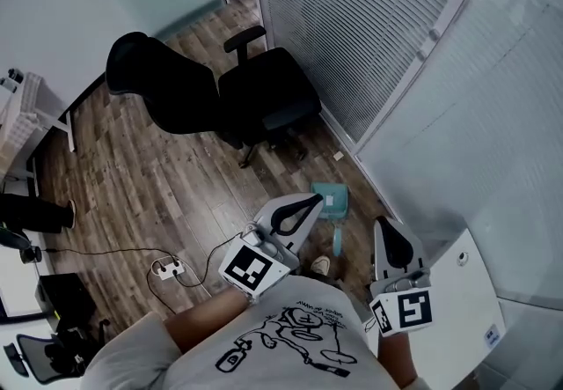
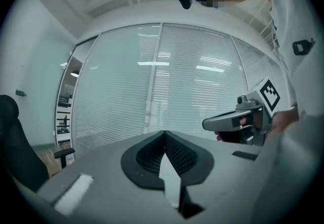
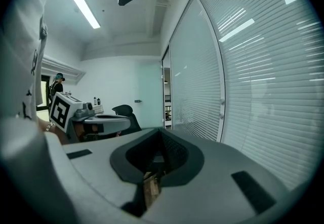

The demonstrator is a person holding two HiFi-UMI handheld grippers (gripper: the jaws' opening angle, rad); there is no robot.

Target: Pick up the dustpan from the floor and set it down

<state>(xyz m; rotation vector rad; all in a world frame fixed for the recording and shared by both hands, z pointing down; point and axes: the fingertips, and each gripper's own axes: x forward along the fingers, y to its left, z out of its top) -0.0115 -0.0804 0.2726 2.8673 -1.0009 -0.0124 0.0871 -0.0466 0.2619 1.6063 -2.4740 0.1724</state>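
- The left gripper [image 1: 308, 206] is being held out in front of the person and pointed toward the glass wall [image 1: 369, 36]. Its jaws are being kept pressed together tip to tip, with nothing gripped between them.
- The right gripper [image 1: 383, 228] is being held just beside it, tipped slightly downward. Its jaws are likewise being kept fully together, and nothing is being gripped.
- The dustpan [image 1: 330, 199] is lying on the wooden floor [image 1: 158, 195]. In the head view it is being seen below and between the two grippers, and it is being touched by neither.
- Its handle [image 1: 336, 237] is being pointed back toward the person, and whether anything is lying in the pan cannot be told.
- The dustpan is lying near the foot of the glass wall, which is being covered by blinds.
- Two black office chairs [image 1: 264, 98] are standing further along that wall.
- A white power strip [image 1: 167, 269] and its cable [image 1: 97, 250] are lying on the floor well to the left.
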